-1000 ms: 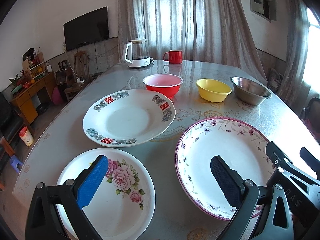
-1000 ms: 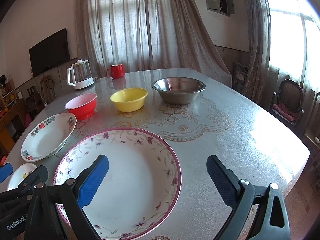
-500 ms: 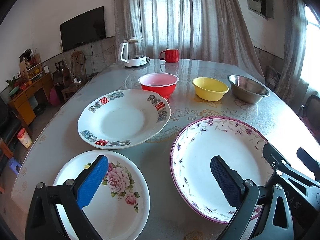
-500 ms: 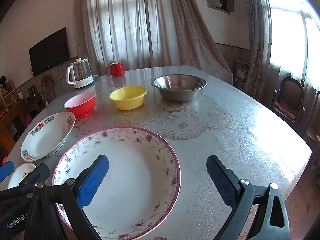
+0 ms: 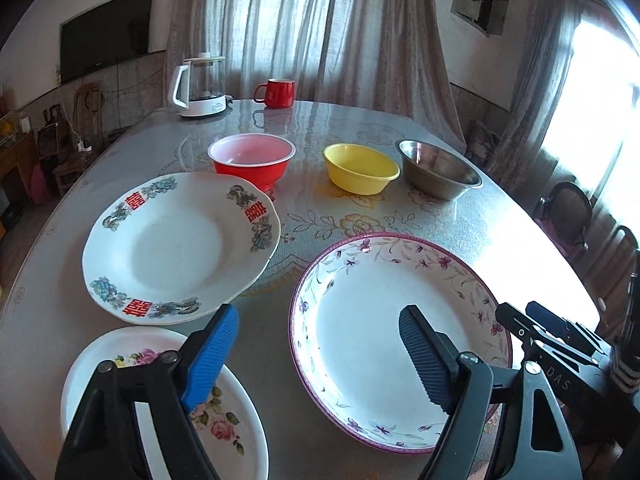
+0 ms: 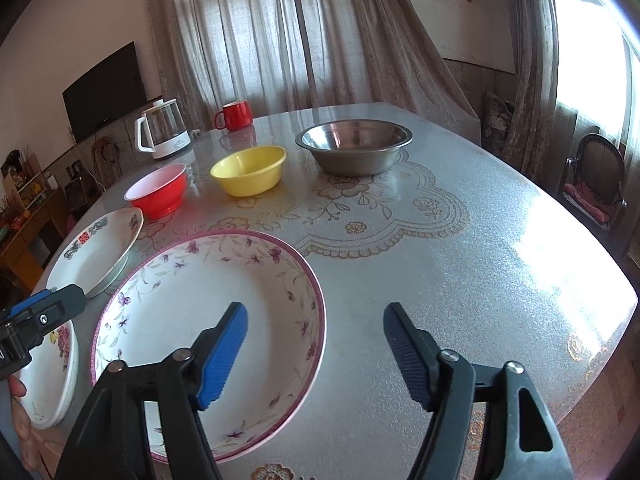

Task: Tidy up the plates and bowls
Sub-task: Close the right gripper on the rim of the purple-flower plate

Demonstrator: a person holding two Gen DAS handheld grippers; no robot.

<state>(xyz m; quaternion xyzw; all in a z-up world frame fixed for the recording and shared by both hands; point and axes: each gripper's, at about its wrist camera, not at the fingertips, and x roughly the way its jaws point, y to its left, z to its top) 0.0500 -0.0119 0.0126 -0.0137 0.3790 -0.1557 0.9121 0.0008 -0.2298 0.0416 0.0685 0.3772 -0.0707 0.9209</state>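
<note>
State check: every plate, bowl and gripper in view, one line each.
purple-rimmed plate: empty, flat on table
red-character plate: empty, unstacked
rose plate: empty, nearest edge
red bowl: upright, empty
yellow bowl: upright, empty
steel bowl: upright, empty
left gripper: open, jaws just closing, holding nothing
right gripper: open, jaws just closing, holding nothing

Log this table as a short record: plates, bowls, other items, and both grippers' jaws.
plates: rose plate nearest, left; red-character plate behind it; purple-rimmed floral plate on the right
bowls: red bowl, yellow bowl, steel bowl, in a row behind the plates
other items: kettle and red mug at the far edge
left gripper: jaws open, just been closing, nothing gripped
right gripper: jaws open, just been closing, straddling the purple-rimmed plate's near right rim
stacking: none yet
</note>
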